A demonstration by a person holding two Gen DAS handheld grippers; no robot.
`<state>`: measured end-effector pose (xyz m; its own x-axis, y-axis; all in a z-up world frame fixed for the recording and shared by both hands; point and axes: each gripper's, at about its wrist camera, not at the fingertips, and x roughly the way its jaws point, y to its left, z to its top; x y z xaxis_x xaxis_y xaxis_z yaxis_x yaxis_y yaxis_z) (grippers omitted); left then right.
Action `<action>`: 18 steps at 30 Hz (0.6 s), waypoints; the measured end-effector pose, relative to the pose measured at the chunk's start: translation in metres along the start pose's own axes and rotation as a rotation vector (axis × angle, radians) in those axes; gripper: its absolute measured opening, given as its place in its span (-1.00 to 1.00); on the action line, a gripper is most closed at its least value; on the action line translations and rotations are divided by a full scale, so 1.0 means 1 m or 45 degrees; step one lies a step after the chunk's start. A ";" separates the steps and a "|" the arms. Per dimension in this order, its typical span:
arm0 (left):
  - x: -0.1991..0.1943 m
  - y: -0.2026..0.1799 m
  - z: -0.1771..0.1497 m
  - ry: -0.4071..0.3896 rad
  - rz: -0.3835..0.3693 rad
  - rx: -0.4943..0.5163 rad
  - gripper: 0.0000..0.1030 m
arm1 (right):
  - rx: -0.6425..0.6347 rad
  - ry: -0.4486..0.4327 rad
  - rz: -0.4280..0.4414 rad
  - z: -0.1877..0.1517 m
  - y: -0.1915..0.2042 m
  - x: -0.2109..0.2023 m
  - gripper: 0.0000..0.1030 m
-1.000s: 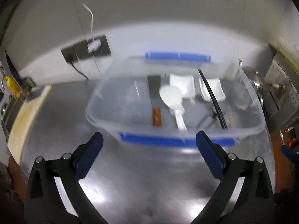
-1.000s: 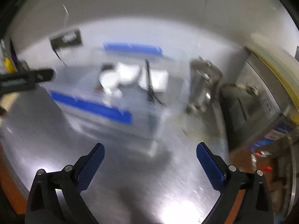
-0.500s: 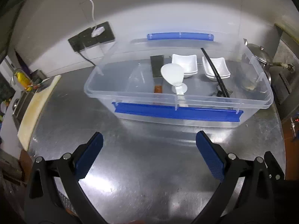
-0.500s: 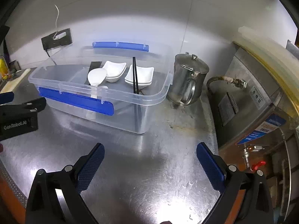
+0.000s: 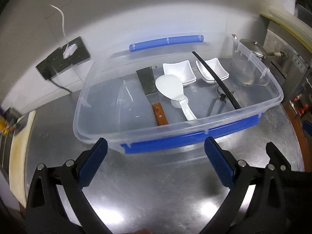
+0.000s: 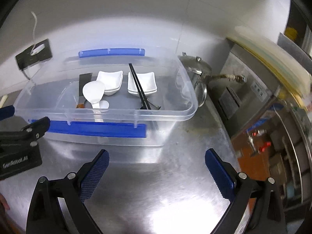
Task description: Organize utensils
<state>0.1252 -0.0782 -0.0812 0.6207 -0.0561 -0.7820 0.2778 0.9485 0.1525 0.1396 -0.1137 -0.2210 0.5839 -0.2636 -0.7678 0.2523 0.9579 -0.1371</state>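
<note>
Stainless steel covers the bench (image 5: 156, 185), which runs up to a pale wall carrying a black socket panel (image 5: 62, 60) with a white plug and cable. On the bench stands a clear plastic bin (image 5: 93, 89) with blue clip handles on its near and far long sides.

Inside the bin lie the utensils. A metal scraper with a wooden handle (image 5: 150, 89) lies lengthwise, blade toward the wall. Just beside it on the right is a white rice paddle (image 5: 171, 88), its head overlapping the edge of the left of two stacks of white square dishes (image 5: 179, 71). The second dish stack (image 5: 212, 71) sits to the right, near the first but apart from it. Black chopsticks (image 5: 214, 78) lean across that second stack, their upper ends raised toward the far wall and their lower ends at the bin floor, next to a small dark metal item too unclear to name.

Behind the bin's right end stands a steel kettle (image 6: 197, 72), and a steel appliance (image 6: 253, 97) sits further right.

The left gripper (image 5: 156, 159) hovers over the bench just before the bin's near handle, its blue pads wide apart and holding nothing. The right gripper (image 6: 157, 167) is likewise spread and empty, over the bench in front of the bin's right half; the left gripper shows at the left edge of its view.
</note>
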 end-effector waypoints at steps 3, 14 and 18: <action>0.007 0.010 -0.001 0.006 -0.025 0.028 0.85 | 0.041 0.030 -0.019 -0.003 0.011 0.002 0.90; 0.017 0.045 -0.011 0.069 -0.026 -0.222 0.85 | -0.089 0.066 0.124 0.009 0.029 0.018 0.90; 0.022 0.073 -0.031 0.129 0.088 -0.361 0.85 | -0.289 0.104 0.326 0.000 0.061 0.022 0.90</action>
<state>0.1365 -0.0004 -0.1053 0.5511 0.0291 -0.8339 0.0134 0.9990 0.0437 0.1678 -0.0616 -0.2466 0.5404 -0.0102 -0.8414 -0.0780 0.9950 -0.0622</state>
